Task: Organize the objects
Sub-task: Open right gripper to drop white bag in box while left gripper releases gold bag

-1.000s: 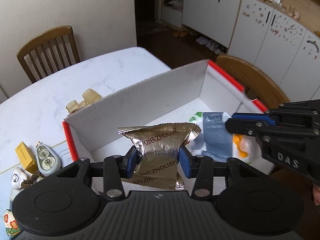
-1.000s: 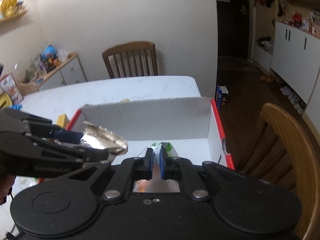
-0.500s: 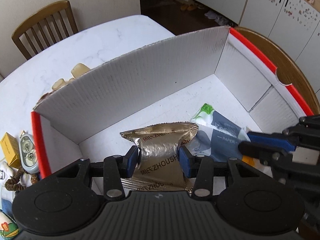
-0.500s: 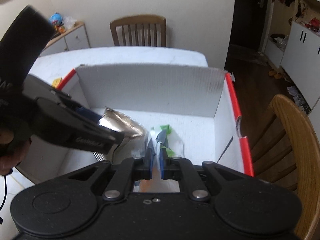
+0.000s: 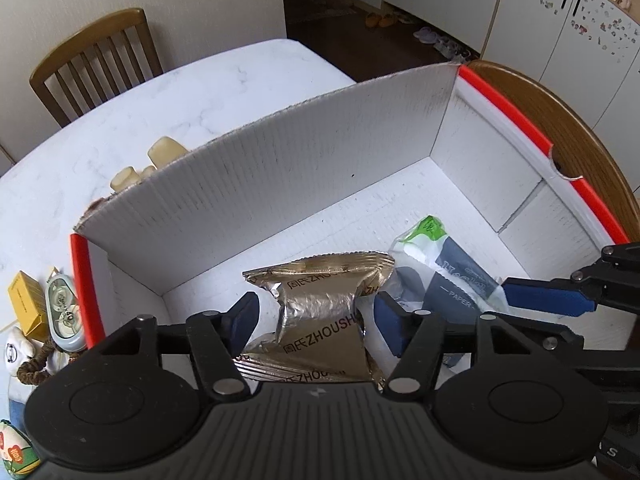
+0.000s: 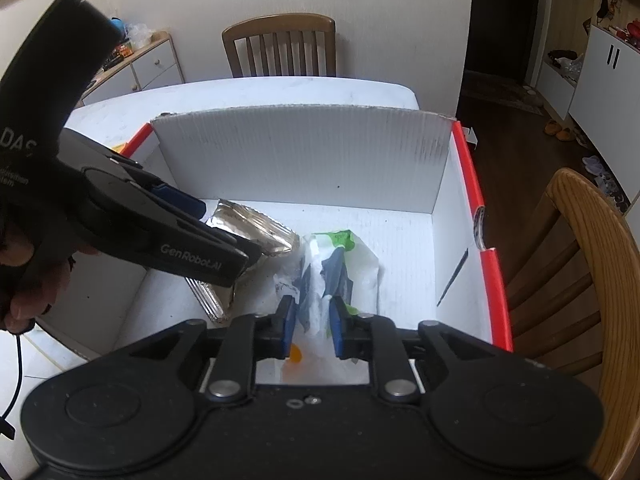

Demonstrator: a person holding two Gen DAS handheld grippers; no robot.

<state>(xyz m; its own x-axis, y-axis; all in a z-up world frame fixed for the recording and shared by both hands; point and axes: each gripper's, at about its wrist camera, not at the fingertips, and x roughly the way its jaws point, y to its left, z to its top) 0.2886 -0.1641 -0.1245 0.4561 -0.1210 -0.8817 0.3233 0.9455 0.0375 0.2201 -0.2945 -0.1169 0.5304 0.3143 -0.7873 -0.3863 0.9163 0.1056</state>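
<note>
Around both tongs, the white box [image 5: 304, 184] is sitting. Left tongs [image 5: 316, 320] are opening, pads clear of the gold packet [image 5: 320, 312] lying between them. Right tongs [image 6: 312, 322] are opening around the tissue pack [image 6: 320, 280], its near end hidden.

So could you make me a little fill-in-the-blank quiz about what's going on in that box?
1. The gold foil packet lies inside the white ____ with red edges.
2. Beside the packet lies a white, blue and ____ paper pack.
3. The left gripper fingers are ____, no longer pressing the packet.
4. Behind the box, on the table, stands a wooden ____.

Missing words: box; green; opening; chair
</note>
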